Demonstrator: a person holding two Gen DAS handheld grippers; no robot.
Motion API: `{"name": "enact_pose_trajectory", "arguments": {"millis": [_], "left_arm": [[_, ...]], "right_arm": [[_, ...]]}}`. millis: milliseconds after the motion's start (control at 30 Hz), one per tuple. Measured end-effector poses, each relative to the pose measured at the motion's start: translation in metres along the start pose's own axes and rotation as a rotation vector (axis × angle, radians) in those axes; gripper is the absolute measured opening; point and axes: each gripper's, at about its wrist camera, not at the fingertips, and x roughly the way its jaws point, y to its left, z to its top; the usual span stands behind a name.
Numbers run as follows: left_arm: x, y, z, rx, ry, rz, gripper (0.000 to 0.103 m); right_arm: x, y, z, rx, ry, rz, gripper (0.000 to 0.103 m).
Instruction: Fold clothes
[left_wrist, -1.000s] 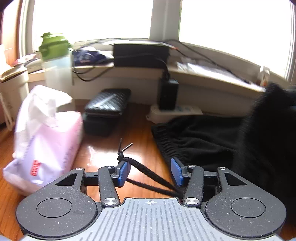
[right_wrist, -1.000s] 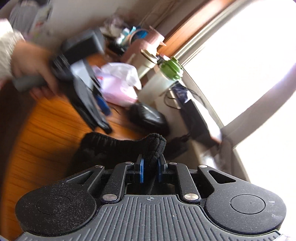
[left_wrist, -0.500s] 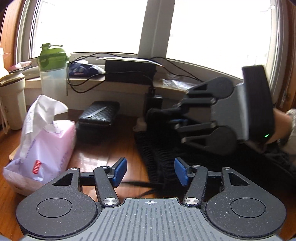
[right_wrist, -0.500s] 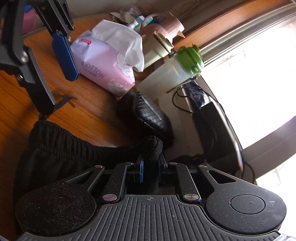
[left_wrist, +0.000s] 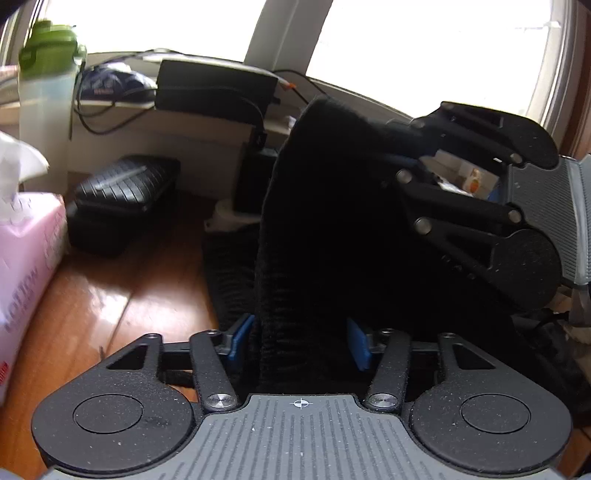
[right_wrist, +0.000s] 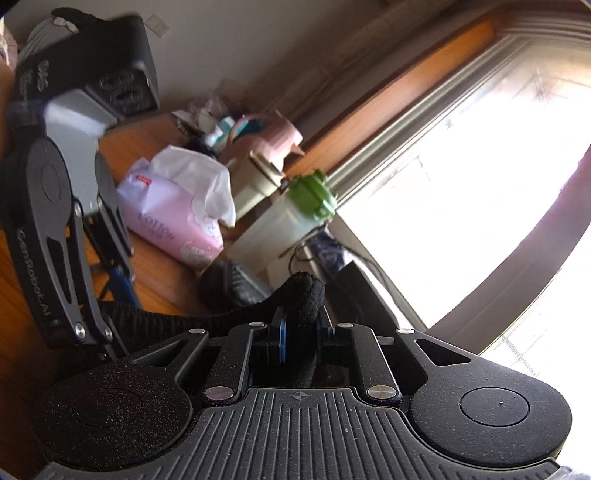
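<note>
Glossy wooden bench (left_wrist: 122, 295), lit from the window. Lying on it: pink tissue pack (left_wrist: 26, 251) at left, black quilted case (left_wrist: 125, 192) just beside, black ribbed garment (left_wrist: 229, 266) spread at centre, green-lidded bottle (right_wrist: 295, 218) behind.

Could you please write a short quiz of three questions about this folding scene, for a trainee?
1. True or false: the right gripper is shut on the black garment.
2. Which colour is the lid of the bottle by the window? A) red B) green C) blue
3. Fill in: the left gripper has its jaws closing, with a band of black ______ between them.

Key:
1. True; a bunched fold sits between its blue pads.
2. B, green.
3. Fabric; the garment rises from there toward the right gripper.
</note>
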Motion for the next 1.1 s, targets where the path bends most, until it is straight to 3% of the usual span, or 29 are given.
{"name": "enact_pose_trajectory", "arguments": {"millis": [33, 100, 167, 267, 367, 500, 733, 933, 1100], "left_arm": [[-0.002, 0.000, -0.002, 0.005, 0.002, 0.000, 0.019], [-0.011, -0.002, -0.005, 0.016, 0.008, 0.011, 0.014], [-0.022, -0.003, -0.008, 0.027, 0.017, 0.036, 0.014], [-0.039, -0.005, -0.013, 0.042, 0.032, 0.077, 0.015], [-0.034, -0.002, -0.017, 0.047, 0.077, 0.128, 0.021], [-0.048, -0.012, -0.009, 0.077, -0.003, 0.192, 0.046], [-0.050, -0.051, 0.005, 0.160, -0.081, 0.202, 0.047], [-0.022, -0.094, -0.009, 0.228, -0.082, 0.163, 0.046], [-0.002, -0.114, -0.022, 0.179, -0.081, 0.089, 0.046]], "right_arm": [[0.003, 0.000, 0.001, -0.003, 0.006, 0.009, 0.015], [0.009, -0.001, 0.001, -0.010, 0.023, 0.028, 0.015], [0.024, 0.000, 0.002, 0.001, 0.054, 0.077, 0.015], [0.059, 0.010, -0.002, 0.045, 0.174, 0.210, 0.021], [0.072, 0.014, -0.008, 0.108, 0.280, 0.259, 0.025], [0.045, -0.012, -0.009, 0.228, 0.290, 0.233, 0.037], [-0.042, -0.062, -0.025, 0.419, 0.353, 0.185, 0.041], [-0.131, -0.047, -0.035, 0.504, 0.405, 0.167, 0.041], [-0.196, -0.016, -0.046, 0.521, 0.467, 0.179, 0.041]]}}
